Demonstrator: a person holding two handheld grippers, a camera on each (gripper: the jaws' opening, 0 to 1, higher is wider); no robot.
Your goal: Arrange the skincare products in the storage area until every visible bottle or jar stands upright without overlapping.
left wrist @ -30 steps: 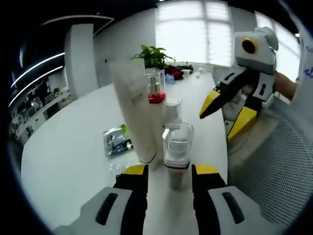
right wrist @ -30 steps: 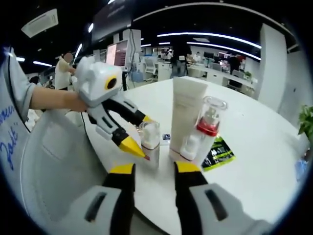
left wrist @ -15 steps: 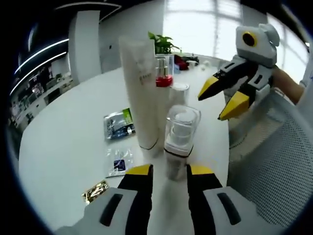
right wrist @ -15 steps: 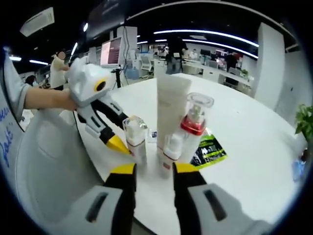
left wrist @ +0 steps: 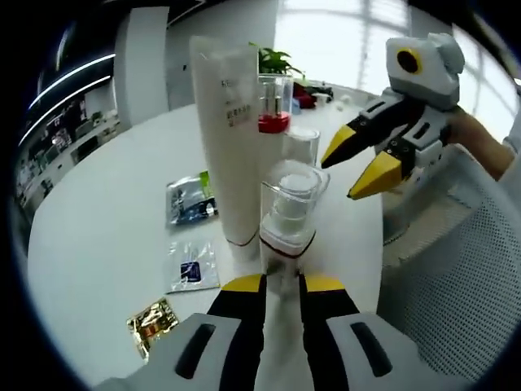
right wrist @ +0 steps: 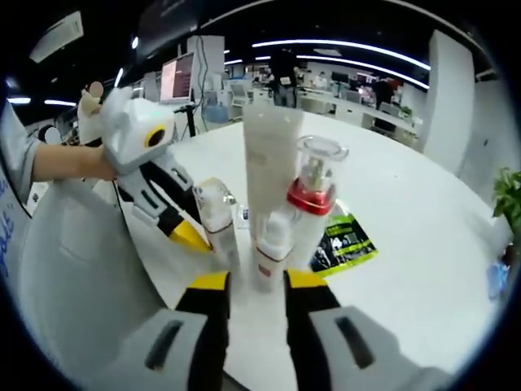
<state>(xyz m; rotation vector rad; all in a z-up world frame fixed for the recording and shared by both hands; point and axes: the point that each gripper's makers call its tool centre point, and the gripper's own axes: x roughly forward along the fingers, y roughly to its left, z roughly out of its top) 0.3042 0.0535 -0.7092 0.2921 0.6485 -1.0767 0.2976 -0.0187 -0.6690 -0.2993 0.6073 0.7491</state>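
Note:
On the white table (left wrist: 106, 220), a clear-capped pump bottle (left wrist: 289, 216) stands upright with my left gripper (left wrist: 282, 285) shut on its lower body. Close behind it stands a tall white tube (left wrist: 228, 122) on its cap. A red-collared bottle (left wrist: 273, 102) and another clear-capped bottle (left wrist: 303, 147) are upright further back. In the right gripper view the tube (right wrist: 273, 155), the red-collared bottle (right wrist: 313, 183) and a small white bottle (right wrist: 273, 240) form a tight cluster. My right gripper (right wrist: 256, 281) is open just in front of the small bottle. The left gripper (right wrist: 199, 232) holds its bottle (right wrist: 216, 216).
A green-and-black sachet (left wrist: 189, 199), a clear sachet (left wrist: 191, 269) and a gold sachet (left wrist: 153, 322) lie flat left of the bottles. A white mesh chair (left wrist: 456, 269) stands at the table's right edge. The right gripper (left wrist: 338, 179) hovers open right of the cluster. A plant (left wrist: 273, 59) stands far back.
My left jaws have narrowed onto the clear-capped pump bottle. My right gripper has come closer to the cluster, with the small white bottle now just ahead of its jaws.

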